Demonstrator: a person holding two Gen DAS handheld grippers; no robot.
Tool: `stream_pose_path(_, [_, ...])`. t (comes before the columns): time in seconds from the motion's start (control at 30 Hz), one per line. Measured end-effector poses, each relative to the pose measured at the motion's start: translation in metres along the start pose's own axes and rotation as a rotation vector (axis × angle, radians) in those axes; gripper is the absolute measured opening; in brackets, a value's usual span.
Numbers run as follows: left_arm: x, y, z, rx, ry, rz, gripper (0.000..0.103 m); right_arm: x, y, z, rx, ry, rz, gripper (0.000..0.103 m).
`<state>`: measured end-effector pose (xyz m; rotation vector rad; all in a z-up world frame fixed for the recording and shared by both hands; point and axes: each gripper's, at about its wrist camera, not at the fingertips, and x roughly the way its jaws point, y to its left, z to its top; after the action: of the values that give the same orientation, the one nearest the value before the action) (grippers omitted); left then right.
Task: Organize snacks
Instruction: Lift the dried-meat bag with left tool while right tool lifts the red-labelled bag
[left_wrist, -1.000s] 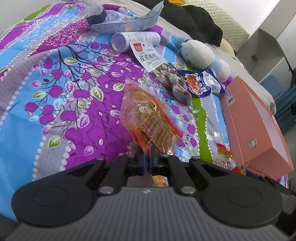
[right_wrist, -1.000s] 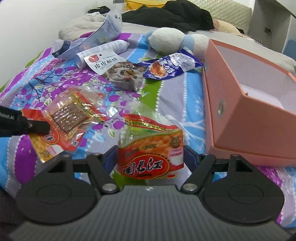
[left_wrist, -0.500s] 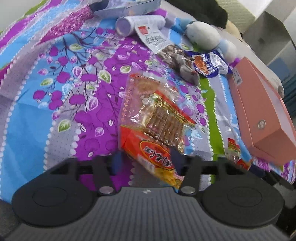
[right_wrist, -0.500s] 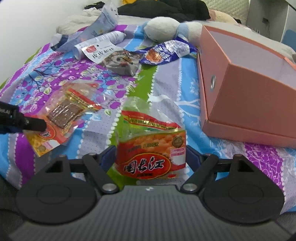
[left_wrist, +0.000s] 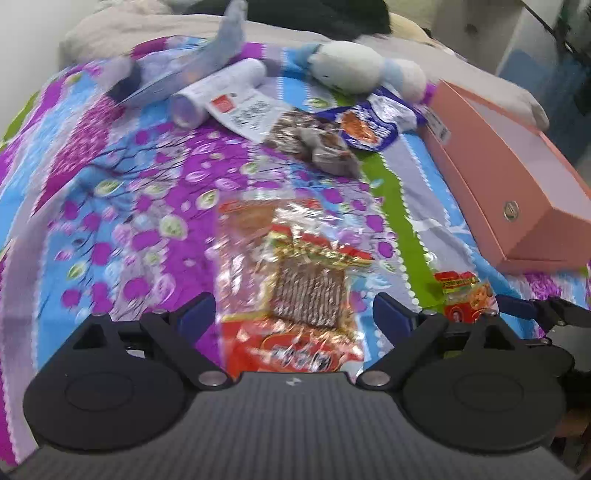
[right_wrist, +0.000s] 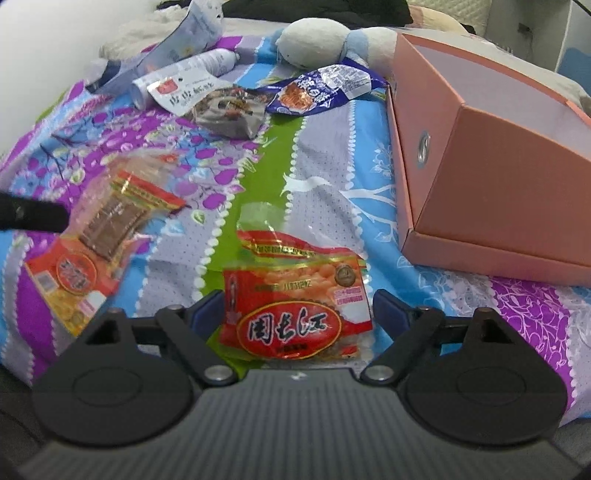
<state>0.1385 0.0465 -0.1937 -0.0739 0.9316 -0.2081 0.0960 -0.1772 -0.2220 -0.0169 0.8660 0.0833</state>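
A red and clear pack of brown strips (left_wrist: 295, 288) lies flat on the flowered bedspread (left_wrist: 122, 206). My left gripper (left_wrist: 293, 317) straddles its near end; the jaws are opening and the pads stand clear of it. In the right wrist view the same pack (right_wrist: 103, 229) lies at the left, with a left finger (right_wrist: 33, 218) beside it. A red peanut pack (right_wrist: 295, 306) rests between the fingers of my right gripper (right_wrist: 299, 310), whose jaws are also opening and do not press on it. The open pink box (right_wrist: 498, 206) stands to the right.
Further back lie a blue snack pack (right_wrist: 317, 92), a grey-brown pack (right_wrist: 229, 110), a white bottle (left_wrist: 218, 92), a pale pouch (left_wrist: 192, 70) and a plush toy (left_wrist: 351, 70). Dark clothing sits at the head of the bed. The pink box (left_wrist: 498, 184) bounds the right side.
My left gripper has let go of the strip pack, which dropped flat onto the bedspread; its jaws spread wide and the wrist rolled. The right jaws widened around the peanut pack.
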Motion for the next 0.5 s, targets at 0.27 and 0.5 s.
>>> stream_pose_path(0.27, [0.041, -0.021, 0.007, 0.121, 0.046, 0.005, 0.095, 0.005, -0.004, -0.003, 0.002, -0.004, 0.034, 0.089])
stream_pose_path(0.5, [0.065, -0.025, 0.000, 0.177, 0.076, 0.043, 0.093, 0.004, -0.006, -0.006, 0.005, -0.013, 0.058, 0.083])
